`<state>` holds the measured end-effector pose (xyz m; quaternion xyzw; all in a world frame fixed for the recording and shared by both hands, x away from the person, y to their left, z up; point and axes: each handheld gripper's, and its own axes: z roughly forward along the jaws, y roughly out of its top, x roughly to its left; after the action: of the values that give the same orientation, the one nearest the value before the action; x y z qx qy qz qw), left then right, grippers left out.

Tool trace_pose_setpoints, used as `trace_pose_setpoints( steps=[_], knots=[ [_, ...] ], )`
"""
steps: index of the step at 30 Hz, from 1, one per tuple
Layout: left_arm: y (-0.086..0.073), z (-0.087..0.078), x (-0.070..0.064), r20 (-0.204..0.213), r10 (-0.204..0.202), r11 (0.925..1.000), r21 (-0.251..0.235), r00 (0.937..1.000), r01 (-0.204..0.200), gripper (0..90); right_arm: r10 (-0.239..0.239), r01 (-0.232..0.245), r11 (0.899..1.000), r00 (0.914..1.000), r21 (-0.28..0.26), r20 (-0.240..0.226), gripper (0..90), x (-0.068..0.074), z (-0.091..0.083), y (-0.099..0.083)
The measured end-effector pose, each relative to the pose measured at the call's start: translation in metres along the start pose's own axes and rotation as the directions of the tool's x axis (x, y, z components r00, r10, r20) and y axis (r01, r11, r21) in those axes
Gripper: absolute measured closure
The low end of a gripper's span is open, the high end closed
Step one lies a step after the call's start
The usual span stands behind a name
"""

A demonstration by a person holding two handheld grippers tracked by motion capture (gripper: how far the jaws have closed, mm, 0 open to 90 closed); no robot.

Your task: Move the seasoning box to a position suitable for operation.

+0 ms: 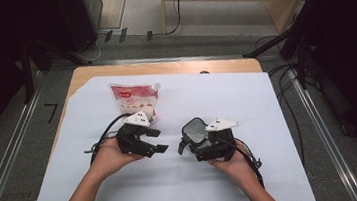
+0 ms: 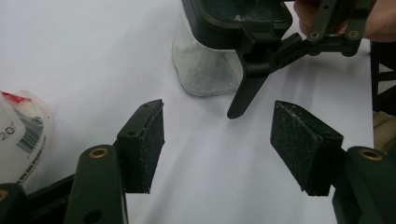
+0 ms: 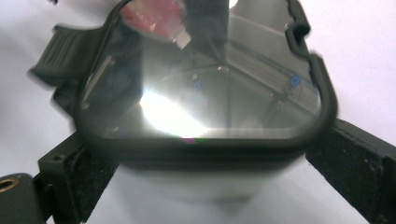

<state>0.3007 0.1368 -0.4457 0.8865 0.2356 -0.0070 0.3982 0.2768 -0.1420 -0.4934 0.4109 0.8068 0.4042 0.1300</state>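
Right gripper (image 1: 191,147), held in the person's right hand (image 1: 236,167), clamps a clear container (image 1: 194,130) with a dark lid; in the right gripper view both padded jaws press against the container's (image 3: 205,186) opposite sides just under the lid's (image 3: 205,84) rim. Left gripper (image 1: 156,142), held in the left hand (image 1: 109,158), stands spread wide with nothing between its pads (image 2: 149,144); in the left gripper view bare white sheet (image 2: 93,56) shows in the gap. Seen from that view, the container (image 2: 205,70) stands upright on the sheet just beyond the open jaws, a lid latch (image 2: 245,95) hanging down its side. A red-and-white pouch (image 1: 135,101) lies on the sheet (image 1: 246,98) behind the left gripper, near it; whether they touch cannot be told. The sheet covers a wooden table (image 1: 163,67).
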Motion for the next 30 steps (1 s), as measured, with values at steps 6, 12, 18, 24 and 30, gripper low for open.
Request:
trace_pose_setpoints(
  steps=[6, 12, 18, 24, 30],
  knots=[
    [0.004, -0.002, -0.002, 0.029, -0.002, 0.9997, -0.024, 0.9996, 0.002, 36.6, 0.019, -0.019, 1.0, 0.9978, -0.008, -0.064, 4.1, -0.004, -0.025, -0.002],
    [0.015, 0.0, 0.001, 0.042, -0.008, 0.9999, -0.008, 0.9991, 0.008, 38.9, 0.032, -0.034, 0.999, 0.9884, -0.008, -0.149, 15.2, -0.015, -0.044, -0.005],
    [0.027, 0.009, -0.003, 0.05, 0.04, 0.9989, 0.024, 0.9979, -0.041, 51.6, 0.005, -0.01, 1.0, 0.9887, -0.028, -0.15, 28.8, -0.024, -0.054, -0.002],
    [0.029, 0.012, 0.005, 0.086, 0.01, 0.999, 0.043, 0.9963, -0.014, 80.6, -0.051, 0.046, 0.998, 0.9892, -0.039, -0.138, 52.5, -0.026, -0.056, 0.005],
    [0.027, 0.02, 0.005, 0.116, 0.04, 0.9954, 0.081, 0.9925, -0.05, 90.0, -0.041, 0.035, 0.998, 0.9913, -0.048, -0.125, 80.6, -0.034, -0.062, 0.004]
  ],
)
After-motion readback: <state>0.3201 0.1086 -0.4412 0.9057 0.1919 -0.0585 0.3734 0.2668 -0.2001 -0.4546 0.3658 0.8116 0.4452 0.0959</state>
